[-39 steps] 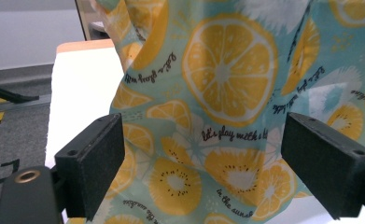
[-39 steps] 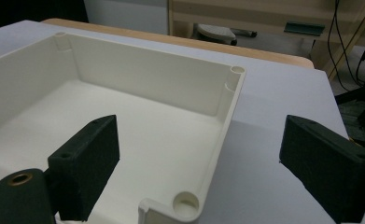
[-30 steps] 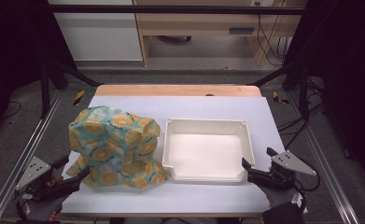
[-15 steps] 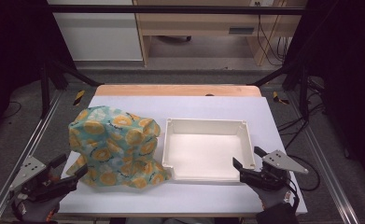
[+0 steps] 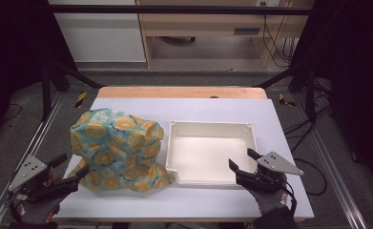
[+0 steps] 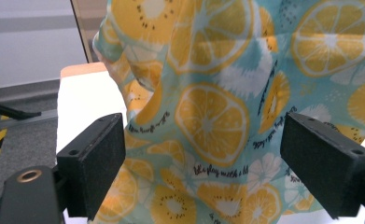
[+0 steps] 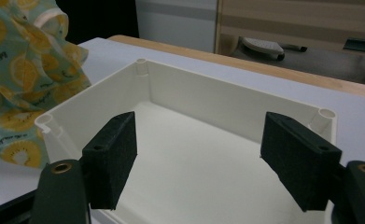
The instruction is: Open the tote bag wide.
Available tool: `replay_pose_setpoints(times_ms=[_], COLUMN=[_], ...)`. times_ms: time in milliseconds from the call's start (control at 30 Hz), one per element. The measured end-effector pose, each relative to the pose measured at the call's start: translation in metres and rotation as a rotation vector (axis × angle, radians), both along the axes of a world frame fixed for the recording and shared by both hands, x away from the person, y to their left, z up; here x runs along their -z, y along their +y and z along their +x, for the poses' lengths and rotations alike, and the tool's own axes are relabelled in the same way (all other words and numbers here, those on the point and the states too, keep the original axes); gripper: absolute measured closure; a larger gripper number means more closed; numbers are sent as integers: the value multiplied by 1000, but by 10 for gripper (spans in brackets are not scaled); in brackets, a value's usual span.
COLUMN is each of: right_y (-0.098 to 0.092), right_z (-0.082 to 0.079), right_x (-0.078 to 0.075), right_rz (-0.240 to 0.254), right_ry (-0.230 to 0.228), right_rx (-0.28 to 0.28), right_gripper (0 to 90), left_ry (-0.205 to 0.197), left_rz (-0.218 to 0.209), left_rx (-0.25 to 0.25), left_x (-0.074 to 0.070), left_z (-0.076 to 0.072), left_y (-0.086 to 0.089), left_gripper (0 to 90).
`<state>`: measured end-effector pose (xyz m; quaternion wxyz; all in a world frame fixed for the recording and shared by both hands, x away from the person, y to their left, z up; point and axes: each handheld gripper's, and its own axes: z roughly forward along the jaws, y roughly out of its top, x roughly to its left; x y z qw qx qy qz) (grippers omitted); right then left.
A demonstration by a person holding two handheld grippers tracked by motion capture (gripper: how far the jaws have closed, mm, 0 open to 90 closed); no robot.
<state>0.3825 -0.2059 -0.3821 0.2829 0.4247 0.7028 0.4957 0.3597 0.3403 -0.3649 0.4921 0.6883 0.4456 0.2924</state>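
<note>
Cloth heaped left of tray — my left gripper open, empty, facing it. Right gripper just been closing, nothing between, over tray's near edge — pinch wall squarely.

The right hand-held gripper looks into a white tray, its two black jaws spread apart over the near rim with nothing pressed between them; they have just been closing. A lemon-print cloth lies bunched on the white tabletop, just beside the tray's corner
</note>
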Motion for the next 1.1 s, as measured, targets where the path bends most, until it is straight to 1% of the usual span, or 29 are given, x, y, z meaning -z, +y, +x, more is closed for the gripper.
replay_pose_setpoints(times_ms=[200,267,367,467,633,800,967,1100], right_y=[5,9,14,19,29,38,47,56], right_z=[0,1,2,4,5,8,9,11], right_x=[-7,-11,-14,-17,-20,-23,-26,-27], right_rz=[9,13,19,25,32,34,40,44], right_ry=[-14,-26,-35,-34,-35,-42,-50,-48], right_rx=[-3,-14,-24,-34,-51,-69,-86,-103], right_gripper=[269,272,280,290,306,305,313,324], left_ry=[-17,-21,-21,-22,-27,-29,-24,-28], left_rz=[-3,-7,3,10,2,4,1,-5], left_rx=[0,2,9,15,20,23,24,24], left_x=[-7,-11,-14,-16,-20,-23,-25,-27], left_z=[1,2,2,3,6,7,10,14], left_y=[0,0,-1,-2,-3,-4,-6,-8], left_gripper=[141,144,150,156,161,166,175,188])
